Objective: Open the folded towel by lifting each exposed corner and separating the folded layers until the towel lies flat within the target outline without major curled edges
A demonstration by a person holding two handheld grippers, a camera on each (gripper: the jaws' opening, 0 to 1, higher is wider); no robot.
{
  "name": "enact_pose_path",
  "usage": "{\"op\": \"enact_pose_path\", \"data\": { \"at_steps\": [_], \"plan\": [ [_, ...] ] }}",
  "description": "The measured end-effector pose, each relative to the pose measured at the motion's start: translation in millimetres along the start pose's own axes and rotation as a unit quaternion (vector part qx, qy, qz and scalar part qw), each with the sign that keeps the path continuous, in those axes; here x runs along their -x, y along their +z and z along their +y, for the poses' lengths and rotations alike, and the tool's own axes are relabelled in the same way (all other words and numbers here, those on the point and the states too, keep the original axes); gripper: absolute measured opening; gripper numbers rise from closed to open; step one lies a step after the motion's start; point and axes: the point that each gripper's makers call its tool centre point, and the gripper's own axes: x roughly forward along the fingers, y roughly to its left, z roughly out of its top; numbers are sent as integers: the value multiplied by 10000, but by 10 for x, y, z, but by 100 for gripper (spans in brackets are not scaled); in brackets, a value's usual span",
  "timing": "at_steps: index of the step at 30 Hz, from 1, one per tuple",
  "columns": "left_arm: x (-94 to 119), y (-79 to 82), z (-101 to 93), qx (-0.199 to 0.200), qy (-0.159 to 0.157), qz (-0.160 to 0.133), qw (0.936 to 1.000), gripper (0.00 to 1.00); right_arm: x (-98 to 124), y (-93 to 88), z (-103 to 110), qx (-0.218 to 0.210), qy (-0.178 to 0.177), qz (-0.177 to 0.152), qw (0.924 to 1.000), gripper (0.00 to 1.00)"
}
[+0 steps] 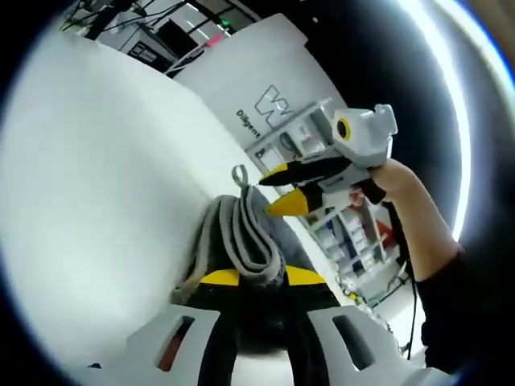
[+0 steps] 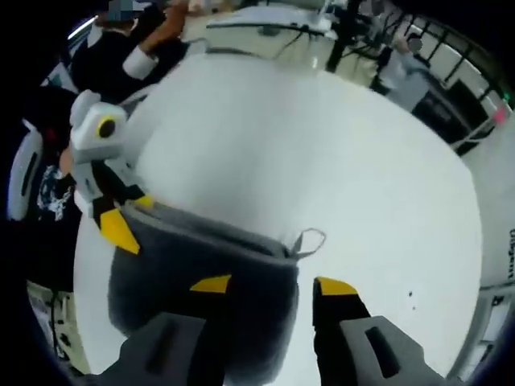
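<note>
Left gripper view, left to right. The white table (image 1: 96,201) takes up the left half. At centre, the grey towel (image 1: 241,233) stands bunched in folds, its small hanging loop (image 1: 239,174) at the top edge. The left gripper (image 1: 261,277) rises from the bottom with its yellow-tipped jaws closed on the bunched cloth. To the right, the right gripper (image 1: 282,186) enters, held by a person's hand (image 1: 398,181); its yellow tips lie close together beside the towel's upper edge, but whether they pinch cloth cannot be told from this view. Behind it stands a white panel (image 1: 273,72) with dark lettering.

Right gripper view, left to right. The left gripper (image 2: 121,225) comes in from the left, its yellow tip at the towel's (image 2: 201,257) corner. The towel lies across the lower centre on the table (image 2: 322,145), with the loop (image 2: 310,240) at its upper right corner. The right gripper (image 2: 269,285) has its jaws standing apart; one jaw overlaps the cloth, the other is over bare table.
</note>
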Motion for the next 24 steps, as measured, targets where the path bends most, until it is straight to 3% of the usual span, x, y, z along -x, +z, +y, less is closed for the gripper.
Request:
{"op": "enact_pose_path", "data": {
  "at_steps": [7,20,24],
  "plan": [
    [1,-5,-14,-18,-99,45,9999,12,-259,-94,116,-215,203,-52,9995,28],
    [4,-3,-9,61,-124,87,9999,11,-359,-97,326,80,105,304,9995,18],
    [7,-13,-13,47,-133,88,9999,11,-318,-84,354,192,0,319,9993,8]
  ]
}}
